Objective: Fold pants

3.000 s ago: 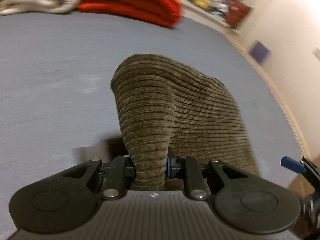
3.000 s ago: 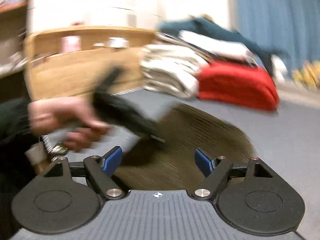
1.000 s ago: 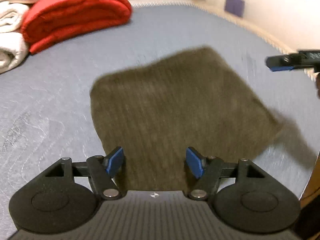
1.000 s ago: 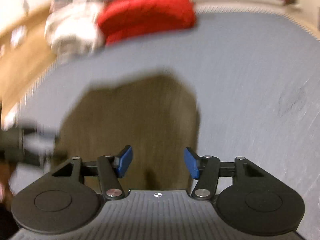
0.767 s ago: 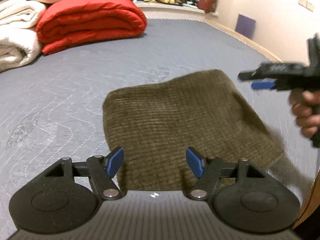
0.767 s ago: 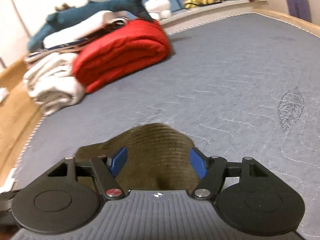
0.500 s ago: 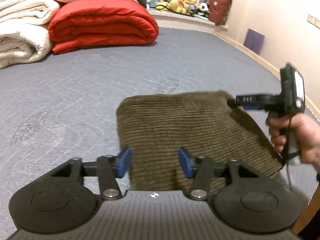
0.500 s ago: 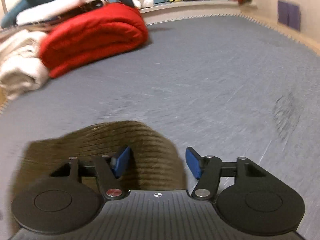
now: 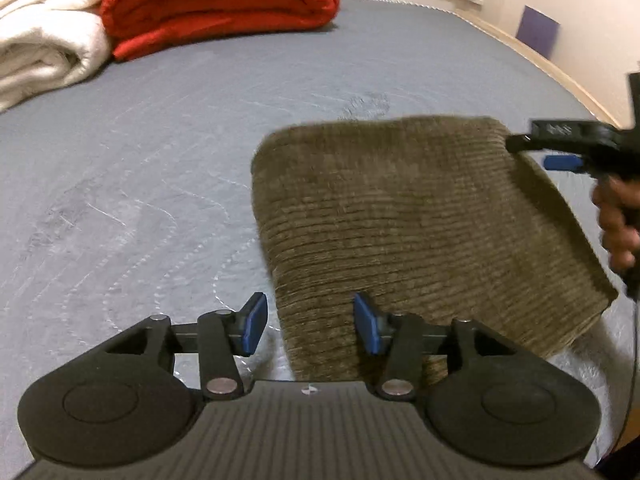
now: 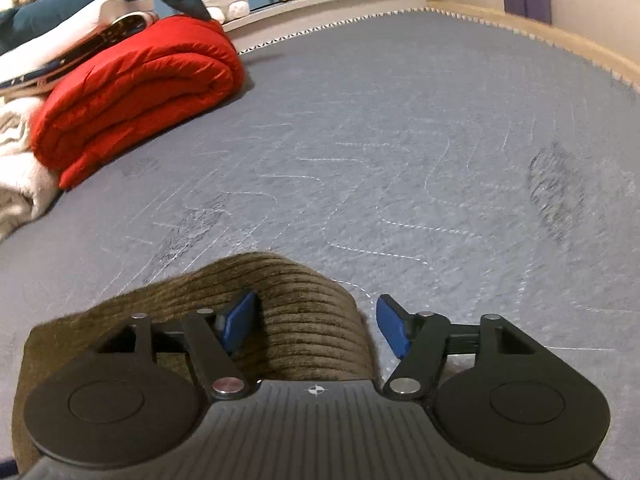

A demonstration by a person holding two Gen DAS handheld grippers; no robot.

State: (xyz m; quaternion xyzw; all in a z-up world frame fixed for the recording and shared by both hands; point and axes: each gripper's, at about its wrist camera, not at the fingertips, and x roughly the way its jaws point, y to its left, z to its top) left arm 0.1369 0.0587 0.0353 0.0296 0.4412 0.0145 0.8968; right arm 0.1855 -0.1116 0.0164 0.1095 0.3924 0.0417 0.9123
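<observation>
A: Where do the pants (image 9: 420, 232) lie, and what state are they in?

B: They lie on the grey bed (image 9: 160, 152) as a compact folded brown corduroy rectangle, well apart from the red blanket (image 9: 216, 4) and the white blanket (image 9: 44, 40) at the far side.

A: What is the state of each tool?

B: The left tool (image 9: 306, 322) is part open and its jaws are opening; the near left corner of the pants sits between the pads, which do not press it. The right tool (image 10: 318, 328) is wide and also opening, over the far right corner, with the cloth bulging between its pads but not clamped.

A: How will the cloth handle?

B: Judged soft, thick and fairly light; the ribbed pile should resist slipping. Stacked layers can shift, so take hold at a corner or folded edge, pinching all layers.

A: What differs from three seconds ago?

B: Then the left tool was clamped on a raised bunch of cloth. It has let go, and the pants lie flat.
</observation>
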